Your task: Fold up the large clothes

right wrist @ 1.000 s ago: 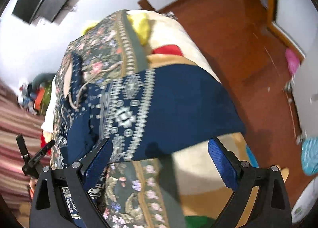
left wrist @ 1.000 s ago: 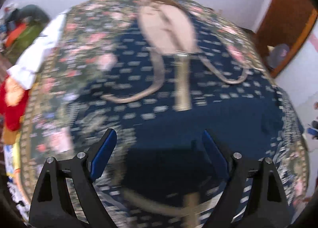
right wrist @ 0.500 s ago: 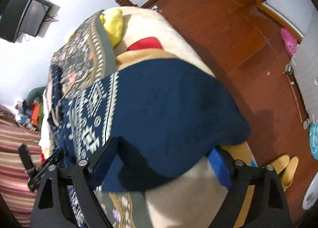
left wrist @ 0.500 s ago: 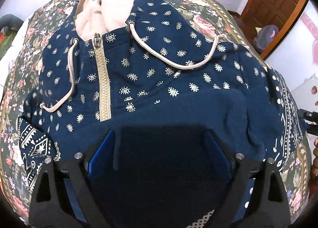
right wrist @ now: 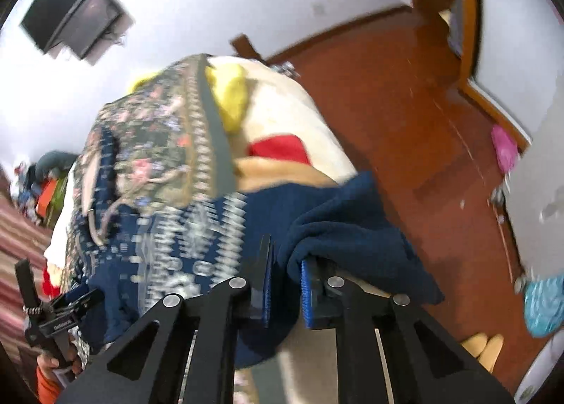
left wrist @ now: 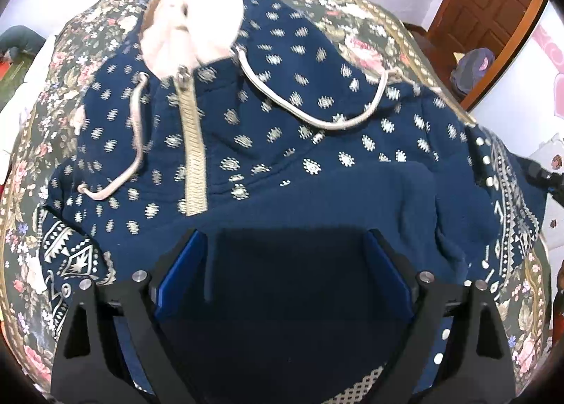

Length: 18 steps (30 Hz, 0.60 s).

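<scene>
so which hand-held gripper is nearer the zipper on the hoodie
Left. The left hand-held gripper sits open just below the zipper; the right hand-held gripper pinches the hoodie edge off to the side.

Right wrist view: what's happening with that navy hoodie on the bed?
The right gripper is shut on a bunched plain-navy edge of the hoodie, which lies zipper-up on the floral bedspread. The left gripper is open, its fingers straddling the hoodie's dark lower part, nothing pinched.

Home bedroom: bed w/ floral bedspread (left wrist: 366, 16), wall TV (right wrist: 74, 16), wood door (left wrist: 483, 12).
</scene>
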{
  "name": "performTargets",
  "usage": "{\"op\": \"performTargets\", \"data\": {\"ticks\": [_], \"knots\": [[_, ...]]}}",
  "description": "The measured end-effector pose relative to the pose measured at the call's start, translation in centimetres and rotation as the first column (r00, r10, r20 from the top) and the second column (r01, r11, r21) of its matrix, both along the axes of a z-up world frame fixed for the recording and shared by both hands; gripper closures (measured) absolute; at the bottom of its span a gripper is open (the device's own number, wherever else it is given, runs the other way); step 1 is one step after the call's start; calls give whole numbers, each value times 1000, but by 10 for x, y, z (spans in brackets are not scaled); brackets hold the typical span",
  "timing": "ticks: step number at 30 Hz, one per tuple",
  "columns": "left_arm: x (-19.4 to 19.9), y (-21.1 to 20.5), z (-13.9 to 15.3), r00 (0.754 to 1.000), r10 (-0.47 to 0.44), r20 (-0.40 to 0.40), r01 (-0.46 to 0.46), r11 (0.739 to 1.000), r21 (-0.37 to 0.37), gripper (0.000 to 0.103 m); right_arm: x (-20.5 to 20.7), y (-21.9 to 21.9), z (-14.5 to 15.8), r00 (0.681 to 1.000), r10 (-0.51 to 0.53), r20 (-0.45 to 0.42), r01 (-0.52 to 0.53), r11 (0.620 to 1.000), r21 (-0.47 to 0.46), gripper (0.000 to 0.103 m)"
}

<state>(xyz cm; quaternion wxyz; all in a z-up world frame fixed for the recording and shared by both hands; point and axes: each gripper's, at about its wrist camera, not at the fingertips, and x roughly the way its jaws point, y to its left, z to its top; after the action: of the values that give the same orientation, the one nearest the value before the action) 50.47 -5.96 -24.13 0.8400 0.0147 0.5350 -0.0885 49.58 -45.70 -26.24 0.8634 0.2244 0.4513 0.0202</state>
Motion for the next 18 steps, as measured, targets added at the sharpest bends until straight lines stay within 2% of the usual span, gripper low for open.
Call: {"op": "performTargets", "data": {"ticks": [7, 12, 15, 18], "knots": [[-12, 29, 32, 997, 40, 65, -38, 999, -28, 11, -1, 53, 77, 978, 127, 162, -131, 991, 10, 94], [-27, 58, 59, 991, 69, 119, -62, 996, -66, 11, -6, 124, 126, 927, 259, 271, -269, 963, 0, 94], [-39, 77, 69, 987, 89, 136, -78, 993, -85, 11, -5, 172, 133, 901, 335, 276, -342, 939, -23, 94], [-53, 96, 73, 985, 99, 140, -85, 991, -101, 11, 1, 220, 117, 884, 412, 220, -414, 909, -40, 94]]}}
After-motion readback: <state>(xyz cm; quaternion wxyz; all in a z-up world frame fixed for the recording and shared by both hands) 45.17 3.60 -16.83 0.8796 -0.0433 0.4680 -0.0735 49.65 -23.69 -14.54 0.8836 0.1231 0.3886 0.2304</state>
